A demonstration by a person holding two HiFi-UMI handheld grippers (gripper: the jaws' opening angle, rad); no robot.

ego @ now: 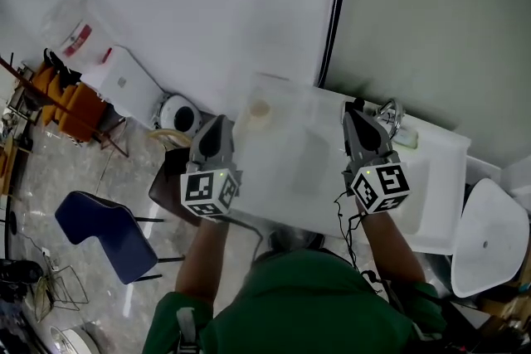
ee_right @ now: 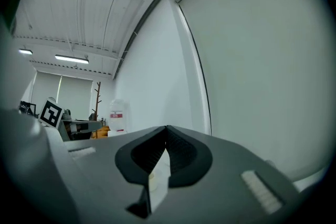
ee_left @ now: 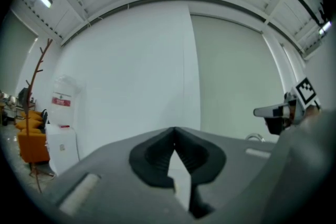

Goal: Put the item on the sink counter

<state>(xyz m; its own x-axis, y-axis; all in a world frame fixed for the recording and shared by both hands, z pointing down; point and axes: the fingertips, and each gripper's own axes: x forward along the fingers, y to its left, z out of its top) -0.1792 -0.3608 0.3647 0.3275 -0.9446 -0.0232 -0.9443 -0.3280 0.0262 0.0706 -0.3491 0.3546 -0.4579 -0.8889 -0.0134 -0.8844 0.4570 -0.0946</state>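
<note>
Grippers both held level over the white sink counter (ego: 440,153), side by side, well apart.

L: left gripper (ego: 218,122) over the counter's left edge. Own view: the jaws are pressed together at the tips (ee_left: 174,128), nothing pinched. Only a narrow gap below the tips, pale surface seen through it.

R: right gripper (ego: 357,109) over the counter's back edge, just beside the faucet (ego: 390,116). Own view: tips meet (ee_right: 166,127), nothing between the pads.

Item: small cream item (ego: 260,108), round, cup-like, sits on the counter near its back left corner, between the two grippers and nearer L. Touched by neither. Outline hazy, exact kind can't be told.

Surroundings: blue chair (ego: 104,228) on the floor off the counter's left edge; water dispenser (ego: 116,75) by the wall further left.
</note>
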